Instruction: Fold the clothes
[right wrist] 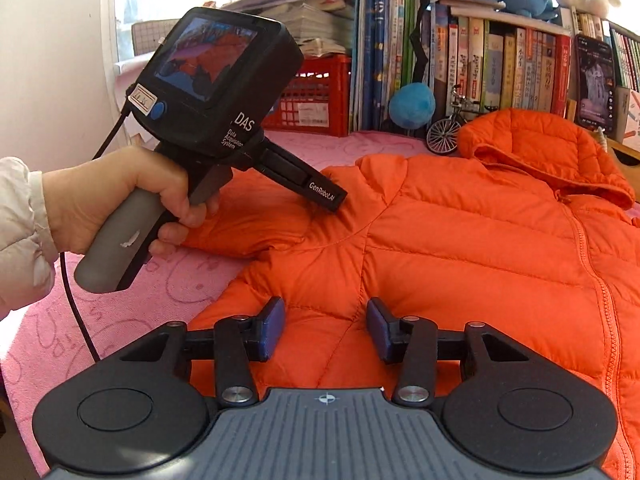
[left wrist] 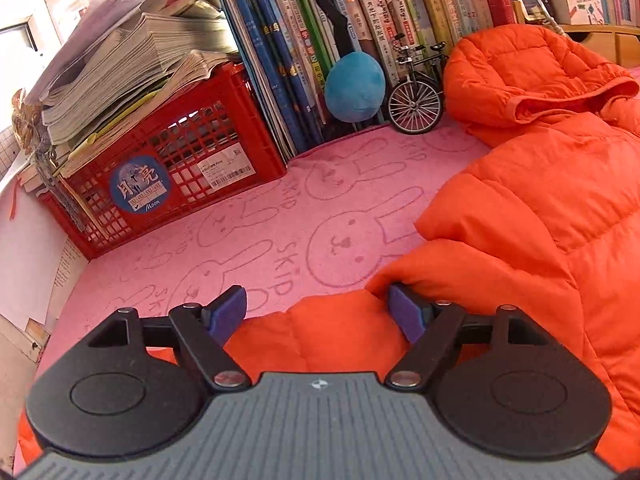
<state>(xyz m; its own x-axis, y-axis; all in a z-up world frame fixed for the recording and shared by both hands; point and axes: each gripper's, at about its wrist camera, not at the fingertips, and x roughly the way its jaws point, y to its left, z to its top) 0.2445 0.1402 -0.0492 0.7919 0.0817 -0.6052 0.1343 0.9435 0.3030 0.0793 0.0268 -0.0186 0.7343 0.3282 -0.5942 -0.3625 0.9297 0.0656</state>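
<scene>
While my left claw (left wrist: 316, 314) stands spread wide over the sleeve (left wrist: 336, 332), its right pad is tucked against the sleeve's puffed edge and its left pad hangs over the pink rabbit-print cloth (left wrist: 248, 216), so nothing is pinched yet. My right claw (right wrist: 326, 326) is half spread above the jacket's chest, gripping nothing as far as I can see. The orange jacket (right wrist: 472, 240) lies front up on the bench, its long axis running away from me toward the hood (right wrist: 532, 140) by the books (right wrist: 492, 68). I judge my left claw is nearer the sleeve, which lies out to the left of the body, so the fold goes rightward across it.
</scene>
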